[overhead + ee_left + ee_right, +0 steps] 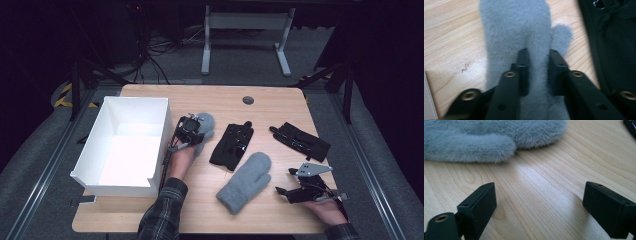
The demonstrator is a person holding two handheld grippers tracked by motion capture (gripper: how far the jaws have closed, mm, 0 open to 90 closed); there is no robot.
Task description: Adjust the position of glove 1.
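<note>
Between left tongs (537,72), grey mitten (516,32) pinched, beside white box (95,145)

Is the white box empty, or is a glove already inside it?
Empty. In the high view the white box shows only its bare white floor and walls; both grey mittens and both black gloves lie on the table.

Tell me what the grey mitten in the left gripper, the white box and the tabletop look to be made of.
Grey mitten: soft fleece or plush, going by its fuzzy, matte nap, bunched where the left gripper pinches it.
White box: probably cardboard or foam board, with thin, flat, matte walls.
Table: pale wood or a wood-look laminate, with visible grain lines and a slight sheen.
</note>
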